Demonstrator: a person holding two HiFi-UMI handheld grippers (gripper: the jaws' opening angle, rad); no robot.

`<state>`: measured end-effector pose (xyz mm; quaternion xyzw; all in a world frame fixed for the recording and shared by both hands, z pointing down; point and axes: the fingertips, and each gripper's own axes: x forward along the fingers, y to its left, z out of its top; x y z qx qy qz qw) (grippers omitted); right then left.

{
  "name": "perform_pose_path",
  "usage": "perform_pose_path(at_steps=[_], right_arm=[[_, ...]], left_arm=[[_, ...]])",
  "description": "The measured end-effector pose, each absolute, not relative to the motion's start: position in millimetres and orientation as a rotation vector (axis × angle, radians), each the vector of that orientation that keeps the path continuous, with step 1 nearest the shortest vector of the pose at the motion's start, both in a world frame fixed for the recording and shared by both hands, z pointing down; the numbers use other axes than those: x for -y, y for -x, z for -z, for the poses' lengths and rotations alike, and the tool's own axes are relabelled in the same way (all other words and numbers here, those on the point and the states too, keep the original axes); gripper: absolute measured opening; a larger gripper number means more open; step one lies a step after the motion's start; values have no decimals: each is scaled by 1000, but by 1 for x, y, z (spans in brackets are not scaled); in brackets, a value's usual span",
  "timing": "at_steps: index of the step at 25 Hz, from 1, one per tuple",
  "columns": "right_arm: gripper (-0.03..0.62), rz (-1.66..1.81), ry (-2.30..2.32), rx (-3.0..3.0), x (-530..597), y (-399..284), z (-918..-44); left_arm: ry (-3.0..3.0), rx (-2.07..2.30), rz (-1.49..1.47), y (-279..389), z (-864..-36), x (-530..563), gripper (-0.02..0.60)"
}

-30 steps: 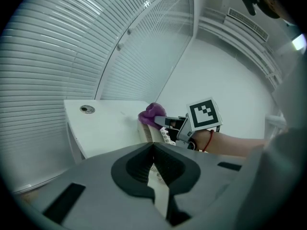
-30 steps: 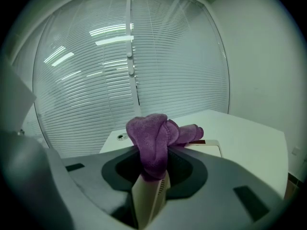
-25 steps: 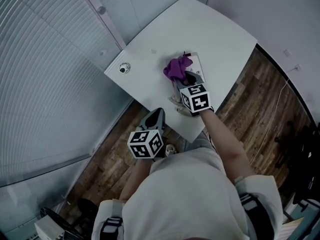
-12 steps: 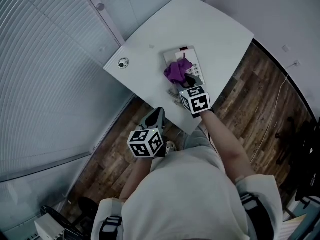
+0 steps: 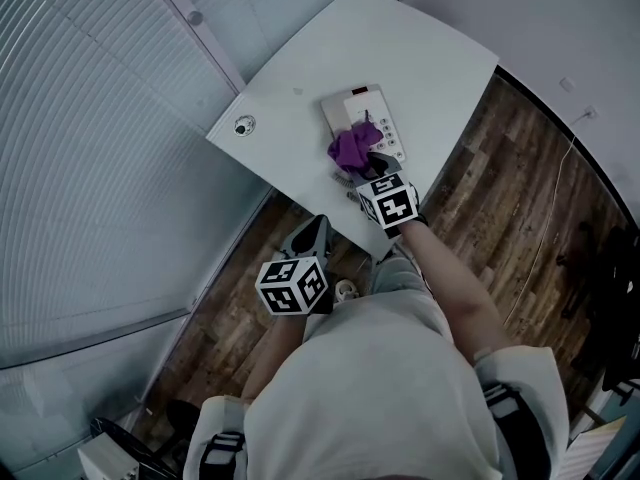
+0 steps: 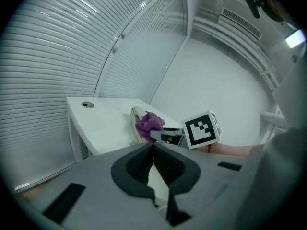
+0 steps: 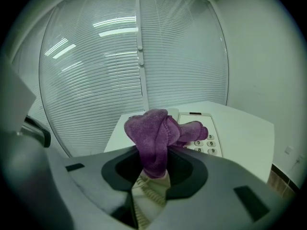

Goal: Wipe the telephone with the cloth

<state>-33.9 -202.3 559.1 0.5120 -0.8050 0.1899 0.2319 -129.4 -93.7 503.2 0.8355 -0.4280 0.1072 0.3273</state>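
A white telephone with a keypad lies near the front edge of the white table. A bunched purple cloth rests on its near end, and my right gripper is shut on that cloth. In the right gripper view the cloth stands up between the jaws, with the keypad behind it and the coiled cord below. My left gripper hangs shut and empty off the table's near side, over the floor. From the left gripper view the cloth and telephone show ahead.
A round grommet sits in the table's left corner. Slatted blinds line the wall on the left. Wood flooring runs to the right of the table, with a thin cable on it.
The right gripper and cloth have slid toward the near end of the telephone, baring more of its far part. The left gripper has stayed put.
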Motion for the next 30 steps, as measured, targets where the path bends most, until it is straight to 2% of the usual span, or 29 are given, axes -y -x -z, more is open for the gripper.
perform_pose_path(at_steps=[30], right_arm=[[135, -657, -1403, 2107, 143, 48, -590]], left_arm=[[-2199, 1101, -274, 166, -498, 54, 21]])
